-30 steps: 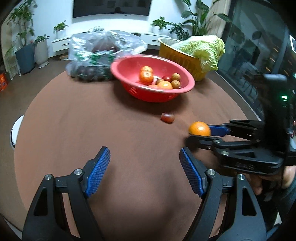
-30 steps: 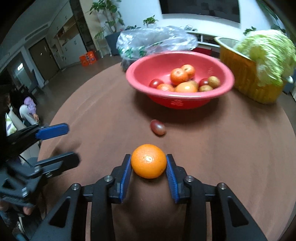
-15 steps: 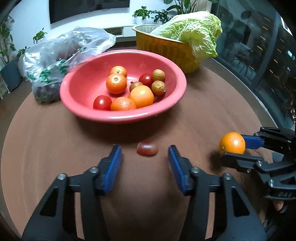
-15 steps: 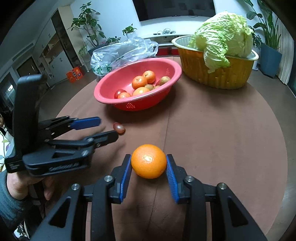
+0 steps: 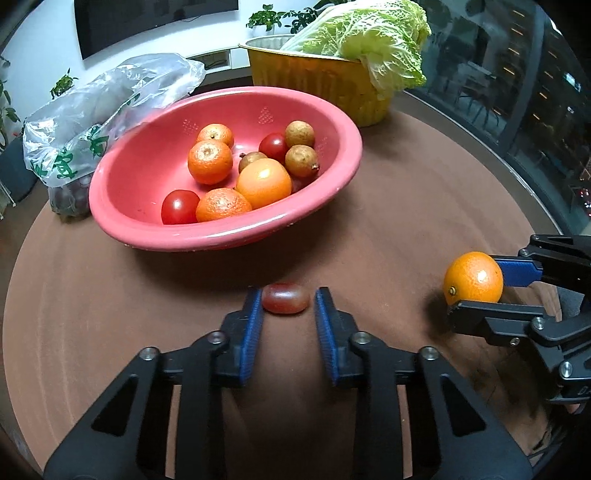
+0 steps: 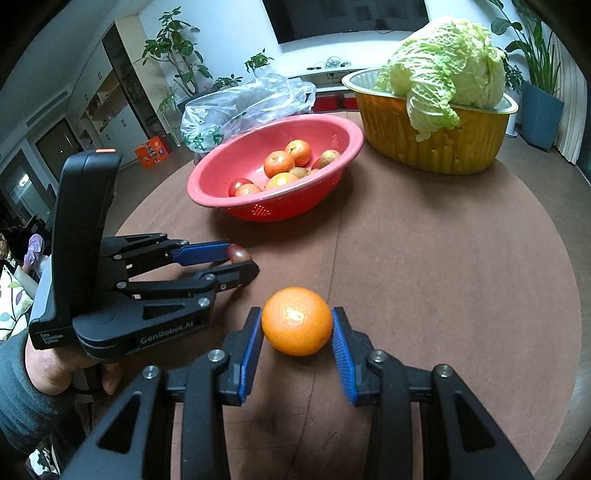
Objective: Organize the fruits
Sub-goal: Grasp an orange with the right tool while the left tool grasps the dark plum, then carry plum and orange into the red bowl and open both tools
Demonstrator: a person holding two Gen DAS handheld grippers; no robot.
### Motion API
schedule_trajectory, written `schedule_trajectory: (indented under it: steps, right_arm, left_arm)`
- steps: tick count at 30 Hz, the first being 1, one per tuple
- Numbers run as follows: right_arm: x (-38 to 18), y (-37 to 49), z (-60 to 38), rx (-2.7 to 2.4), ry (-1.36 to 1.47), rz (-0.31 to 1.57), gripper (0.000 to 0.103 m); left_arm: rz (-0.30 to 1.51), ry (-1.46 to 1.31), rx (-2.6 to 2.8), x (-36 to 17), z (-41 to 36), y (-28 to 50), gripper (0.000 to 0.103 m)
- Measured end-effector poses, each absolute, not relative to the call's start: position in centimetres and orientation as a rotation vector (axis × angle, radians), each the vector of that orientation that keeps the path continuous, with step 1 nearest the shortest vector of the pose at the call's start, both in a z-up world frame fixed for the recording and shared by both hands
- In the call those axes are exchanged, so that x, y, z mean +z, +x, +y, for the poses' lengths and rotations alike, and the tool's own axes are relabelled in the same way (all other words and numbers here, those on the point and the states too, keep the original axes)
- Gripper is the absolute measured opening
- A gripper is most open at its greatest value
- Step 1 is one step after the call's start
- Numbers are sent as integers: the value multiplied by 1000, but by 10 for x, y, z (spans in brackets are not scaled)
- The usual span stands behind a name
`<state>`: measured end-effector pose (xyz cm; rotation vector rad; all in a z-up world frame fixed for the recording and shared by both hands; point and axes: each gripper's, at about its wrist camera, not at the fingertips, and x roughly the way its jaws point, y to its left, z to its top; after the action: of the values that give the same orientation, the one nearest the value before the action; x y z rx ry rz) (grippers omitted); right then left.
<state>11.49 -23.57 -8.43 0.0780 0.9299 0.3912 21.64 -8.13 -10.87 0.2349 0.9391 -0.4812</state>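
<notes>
A small dark-red tomato (image 5: pixel 285 302) lies on the brown round table (image 5: pixel 406 221) just in front of the red bowl (image 5: pixel 221 243). My left gripper (image 5: pixel 288 297) has closed in on it, blue pads at its two sides. The right wrist view shows the tomato (image 6: pixel 238 253) at the tips of the left gripper (image 6: pixel 242 260). My right gripper (image 6: pixel 296 317) is shut on an orange (image 6: pixel 297 321), low over the table to the right of the tomato. From the left wrist, the orange (image 5: pixel 472 277) sits in the right gripper (image 5: pixel 474 284). The bowl holds several oranges, tomatoes and small brown fruits.
Behind the bowl stands a yellow basin (image 5: pixel 325 81) with a big cabbage (image 5: pixel 369 33). A clear plastic bag (image 5: pixel 92 107) with dark fruit lies at the back left. The table's edge curves close on the right. A person's hand (image 6: pixel 44 365) holds the left gripper.
My left gripper has moved forward to the small tomato and its jaws have narrowed from wide open to tight around it. The right gripper keeps the orange and has stayed still lately.
</notes>
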Motion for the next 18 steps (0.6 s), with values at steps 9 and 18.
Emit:
schedule_trajectory:
  steps: [9,18]
  right_arm:
    - [-83,114,-233,393,76,923,39]
    - [-71,115,-237,382,79,898,39]
  left_arm:
    - [926,239,-494,-106,-77,210,22]
    - [881,157,-497,-83,-52,178,22]
